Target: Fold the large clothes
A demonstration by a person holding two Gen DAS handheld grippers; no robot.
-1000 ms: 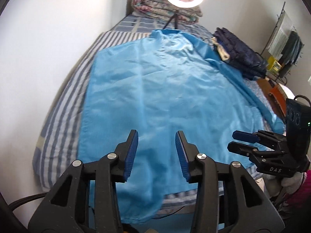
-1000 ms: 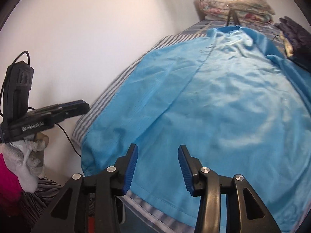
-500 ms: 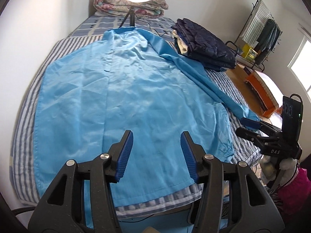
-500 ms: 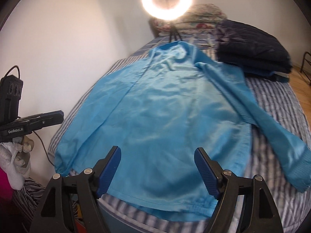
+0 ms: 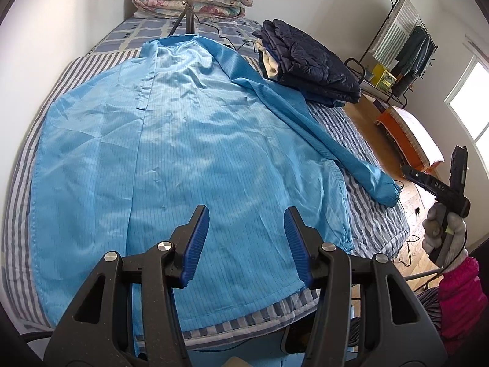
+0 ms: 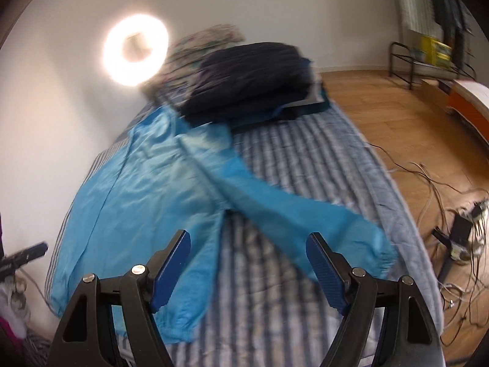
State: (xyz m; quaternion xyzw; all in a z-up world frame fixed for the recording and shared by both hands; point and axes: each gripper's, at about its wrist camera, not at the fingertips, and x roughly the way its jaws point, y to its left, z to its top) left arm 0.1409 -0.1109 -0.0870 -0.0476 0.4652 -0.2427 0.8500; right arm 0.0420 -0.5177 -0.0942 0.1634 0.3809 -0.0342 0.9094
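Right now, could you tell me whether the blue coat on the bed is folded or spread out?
Spread out: the blue coat lies flat on the bed, one sleeve stretched sideways.

Black hand-held gripper (image 5: pixel 247 244), blue ribbed pads (image 5: pixel 195 246), silver screws.

The right gripper (image 6: pixel 249 270) is swinging away from the middle of the blue coat (image 6: pixel 143 202) toward its outstretched sleeve (image 6: pixel 305 217), its fingers (image 6: pixel 324 272) now much wider apart. The left gripper (image 5: pixel 246 244) is sliding along the hem, fingers slightly wider, nothing between them.
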